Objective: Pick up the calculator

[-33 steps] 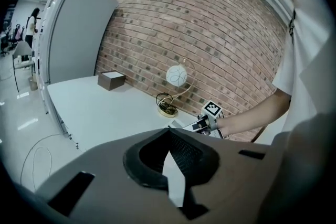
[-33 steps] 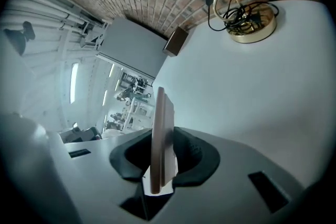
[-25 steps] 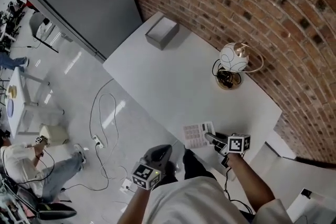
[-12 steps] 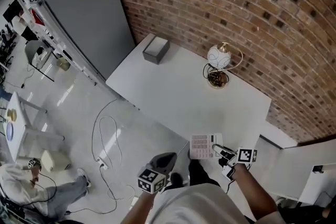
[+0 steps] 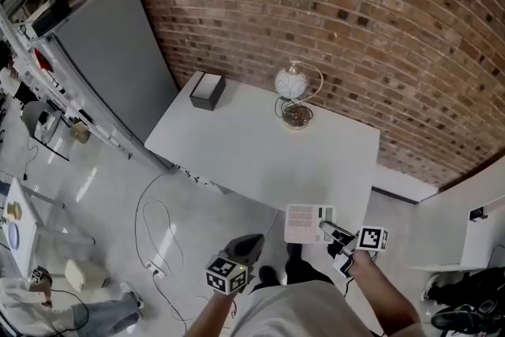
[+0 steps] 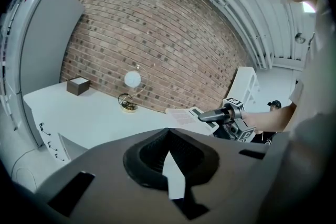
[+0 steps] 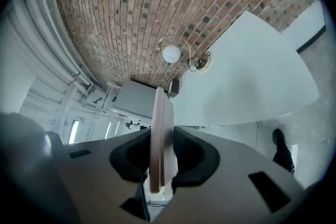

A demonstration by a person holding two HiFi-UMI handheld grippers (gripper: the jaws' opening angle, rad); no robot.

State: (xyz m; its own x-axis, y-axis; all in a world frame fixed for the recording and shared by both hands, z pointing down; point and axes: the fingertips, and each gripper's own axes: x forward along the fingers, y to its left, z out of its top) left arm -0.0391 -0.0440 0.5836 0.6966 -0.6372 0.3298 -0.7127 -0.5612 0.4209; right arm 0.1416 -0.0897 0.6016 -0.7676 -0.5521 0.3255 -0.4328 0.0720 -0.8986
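Observation:
The calculator (image 5: 306, 222), a flat pale slab with rows of keys, hangs just in front of the white table's (image 5: 260, 150) near edge. My right gripper (image 5: 324, 227) is shut on its right end. In the right gripper view the calculator (image 7: 159, 123) stands edge-on between the dark pads (image 7: 186, 155). The left gripper view shows the calculator (image 6: 182, 115) with the right gripper (image 6: 206, 116) at its side. My left gripper (image 5: 249, 240) hangs lower left over the floor, shut on nothing, with its tips (image 6: 168, 136) together.
On the table a globe lamp (image 5: 290, 81) on a brass stand sits by the brick wall (image 5: 355, 20). A grey box (image 5: 207, 90) sits at the far left corner. A grey panel (image 5: 110, 67) stands to the left. Cables (image 5: 154, 221) lie on the floor.
My right gripper has lifted the calculator off the table's near edge and drawn it back. The left gripper has risen too. The head view has swung, so the table now sits farther off.

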